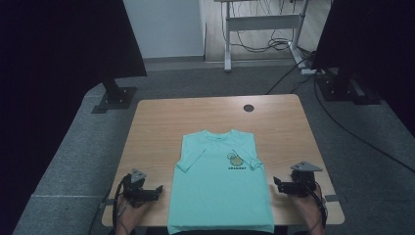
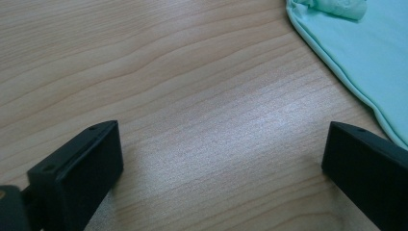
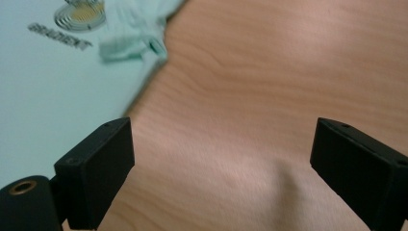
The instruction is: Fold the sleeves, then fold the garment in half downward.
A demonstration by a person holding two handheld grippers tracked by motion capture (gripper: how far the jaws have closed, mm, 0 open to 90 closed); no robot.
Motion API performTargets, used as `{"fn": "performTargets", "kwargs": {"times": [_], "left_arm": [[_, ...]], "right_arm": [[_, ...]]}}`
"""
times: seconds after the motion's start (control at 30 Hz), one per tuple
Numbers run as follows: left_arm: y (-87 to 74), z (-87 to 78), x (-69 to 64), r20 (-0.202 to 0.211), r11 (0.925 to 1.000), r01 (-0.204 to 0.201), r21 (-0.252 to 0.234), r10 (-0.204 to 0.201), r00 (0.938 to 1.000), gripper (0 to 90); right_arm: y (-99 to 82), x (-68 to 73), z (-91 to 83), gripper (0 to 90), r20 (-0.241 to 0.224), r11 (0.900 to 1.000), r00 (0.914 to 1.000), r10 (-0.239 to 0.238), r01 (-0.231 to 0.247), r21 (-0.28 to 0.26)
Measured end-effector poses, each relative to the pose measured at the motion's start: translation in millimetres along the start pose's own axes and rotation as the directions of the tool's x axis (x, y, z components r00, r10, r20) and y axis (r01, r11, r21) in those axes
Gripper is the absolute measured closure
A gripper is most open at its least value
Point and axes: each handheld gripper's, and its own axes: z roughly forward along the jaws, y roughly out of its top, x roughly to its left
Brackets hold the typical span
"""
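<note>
Mint T-shirt [image 1: 220, 183] hem hangs over near tabletop [image 1: 156, 122] edge in high view, closest to camera; shirt lies flat, long axis running near-to-far, collar far, both sleeves folded inward onto chest. Left gripper [image 1: 157, 190] sits just beside shirt's left side edge, right gripper [image 1: 277, 184] just beside its right side edge; both point inward at fabric, neither touching. Roughly equal reach from each, left perhaps a touch closer. Floor cables and desk legs beyond, irrelevant.

Left gripper view: left gripper [image 2: 219, 159] jaws spread wide, nothing between them, bare wood under. Shirt's seamed side edge [image 2: 346, 67] runs diagonally at upper right, almost meeting right-hand jaw; folded sleeve bunch at top.

Right gripper view: right gripper [image 3: 221, 159] jaws released, wide apart, only woodgrain between. Shirt [image 3: 57, 86] lies up and left of jaws, edge passing close by left-hand jaw. Blurred, but print with lettering and tucked sleeve show here; high view gives these tiny. Next grab likely side edges, judging by the flanking pose.
</note>
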Motion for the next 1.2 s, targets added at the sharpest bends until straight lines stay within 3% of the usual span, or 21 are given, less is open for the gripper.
{"fn": "performTargets", "kwargs": {"times": [0.27,0.37,1.2], "left_arm": [[-0.1,0.0,-0.1,0.001,1.0,-0.001,0.0,0.001,1.0,1.9],[-0.1,0.0,-0.1,0.002,1.0,-0.002,0.0,0.002,1.0,1.8],[3.4,-1.7,6.4,-0.002,1.0,-0.005,-0.001,0.005,1.0,2.0]], "right_arm": [[-14.0,-4.6,0.7,7.4,0.02,0.9995,0.9997,0.013,-0.014,0.029],[-14.4,-3.9,1.1,6.2,0.027,0.9993,0.9996,-0.007,0.006,0.036],[-14.1,-4.5,1.9,2.5,0.037,0.9989,0.9993,0.005,-0.006,0.047]]}}
